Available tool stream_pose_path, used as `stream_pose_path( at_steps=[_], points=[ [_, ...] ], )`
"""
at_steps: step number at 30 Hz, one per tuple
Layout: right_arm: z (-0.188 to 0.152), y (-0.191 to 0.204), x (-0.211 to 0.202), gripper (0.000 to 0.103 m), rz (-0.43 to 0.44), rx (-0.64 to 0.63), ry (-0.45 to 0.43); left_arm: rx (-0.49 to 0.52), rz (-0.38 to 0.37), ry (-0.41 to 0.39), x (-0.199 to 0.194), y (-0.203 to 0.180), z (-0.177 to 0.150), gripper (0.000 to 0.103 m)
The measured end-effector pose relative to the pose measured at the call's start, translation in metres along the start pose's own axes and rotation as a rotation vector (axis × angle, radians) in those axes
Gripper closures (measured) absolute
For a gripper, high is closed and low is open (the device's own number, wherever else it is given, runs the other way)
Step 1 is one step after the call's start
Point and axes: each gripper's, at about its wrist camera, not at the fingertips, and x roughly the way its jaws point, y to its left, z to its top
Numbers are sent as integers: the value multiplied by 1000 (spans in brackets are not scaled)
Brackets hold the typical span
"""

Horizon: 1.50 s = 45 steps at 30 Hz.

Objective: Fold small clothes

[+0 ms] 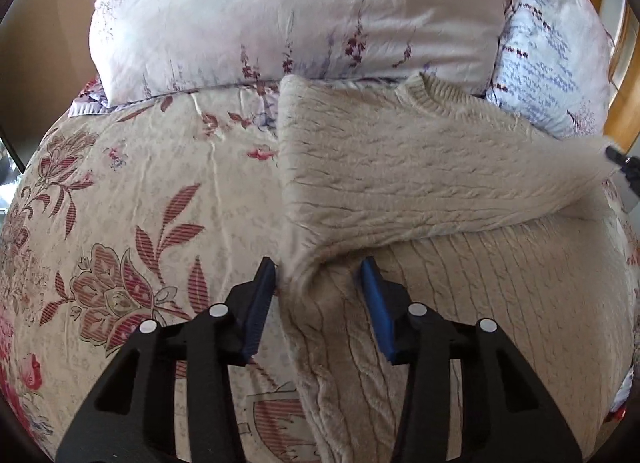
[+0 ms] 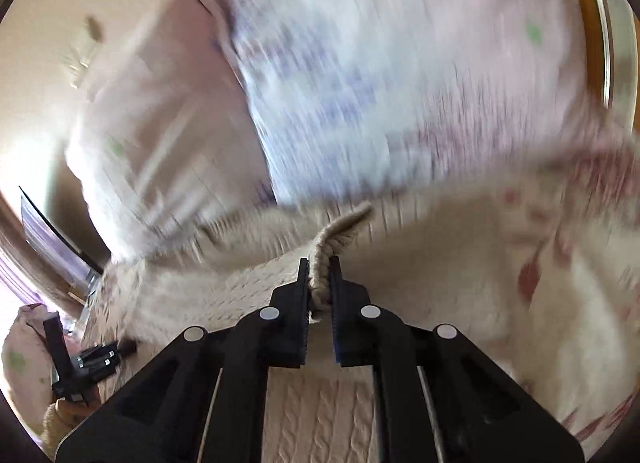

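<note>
Floral bedspread (image 1: pixel 132 191): to the left of your left jaws and beyond them, it lay flat with a red and brown flower print, and it carried the garment.

Left gripper (image 1: pixel 319 279): your jaws stood wide apart and held nothing. The left blue finger (image 1: pixel 258 307) sat at the sweater's left edge, over the bedspread; the right one sat over the knit.

Sweater (image 1: pixel 400 183): the cream cable-knit lay on the bedspread, reaching from beneath your left jaws to well ahead and right of them. Its upper part was folded over the lower part, and the crease ran out diagonally from between the blue fingers toward the right. The ribbed collar (image 1: pixel 436 97) lay far ahead of the jaws, near the pillows.

Pillows (image 1: pixel 280 11): two pale floral ones lay beyond the sweater, the larger straight ahead of your left jaws, the other ahead and to their right.

Right gripper (image 2: pixel 320 263): your jaws were clamped on a thick ribbed edge of the sweater (image 2: pixel 316 415), which stuck out past the fingertips; more cable-knit lay below the jaws. Everything beyond them was blurred.

Far left of the right jaws: your left gripper (image 2: pixel 84 359) showed low at the frame's edge.

Containers: I could make out none in either view.
</note>
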Motion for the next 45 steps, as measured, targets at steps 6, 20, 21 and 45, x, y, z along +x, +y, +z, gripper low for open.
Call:
stream_pose_path(
  at_steps=[6, 20, 21, 45],
  points=[
    [-18, -33, 42, 94, -149, 57, 161, -2, -2, -5, 0, 1, -1, 58],
    [-27, -62, -19, 41, -35, 171, 132, -68, -149, -3, -17, 9, -18, 44],
    [-31, -67, -30, 41, -35, 177, 136, -74, -169, -3, -20, 10, -22, 44],
    [-147, -90, -109, 65, 308, 351, 274, -249, -529, 7, -80, 14, -127, 65]
  ],
)
